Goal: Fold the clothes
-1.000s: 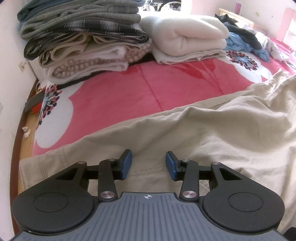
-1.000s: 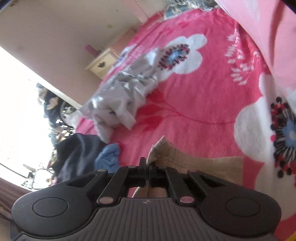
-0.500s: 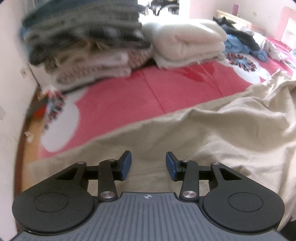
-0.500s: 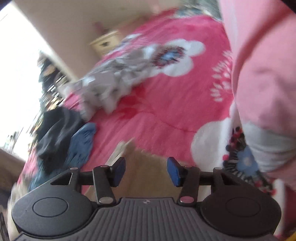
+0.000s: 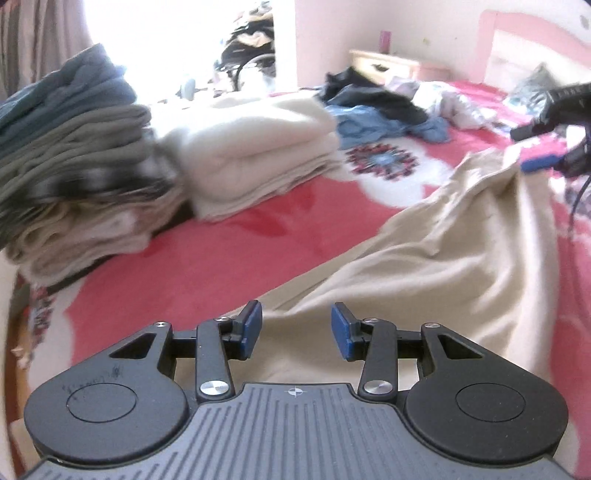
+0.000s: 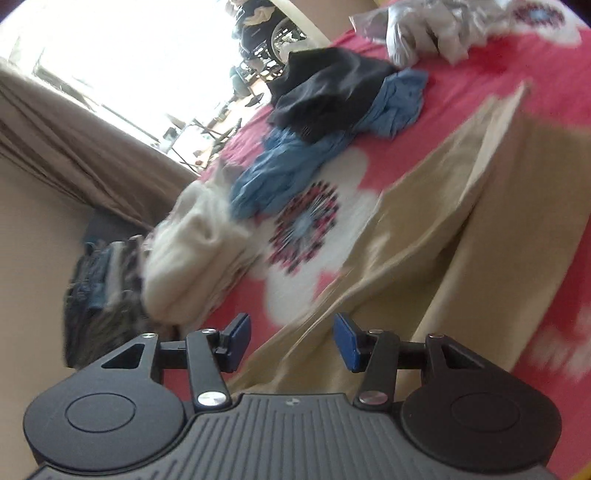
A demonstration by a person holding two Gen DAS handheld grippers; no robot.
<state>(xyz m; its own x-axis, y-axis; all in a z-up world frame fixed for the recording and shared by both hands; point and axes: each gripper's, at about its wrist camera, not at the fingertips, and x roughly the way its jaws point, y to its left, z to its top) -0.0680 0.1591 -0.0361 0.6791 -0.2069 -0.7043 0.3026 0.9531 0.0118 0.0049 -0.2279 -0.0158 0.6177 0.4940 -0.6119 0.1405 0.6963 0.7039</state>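
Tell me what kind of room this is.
Most likely a bedroom: a bed with a pink flowered blanket and pink headboard, a nightstand beside it, and folded stacks lying on the blanket.

We see bare blanket [image 5: 207, 266] open between the beige garment [image 5: 454, 258] and the folded stack [image 5: 70, 177]. Stack and cream pile [image 5: 258, 147] wall off the far left edge. Beyond the garment, blue cloth [image 6: 295, 162] and black cloth [image 6: 328, 88] clutter the far side, grey heap [image 6: 424, 33] past them. Both pairs of jaws stand apart with nothing between.
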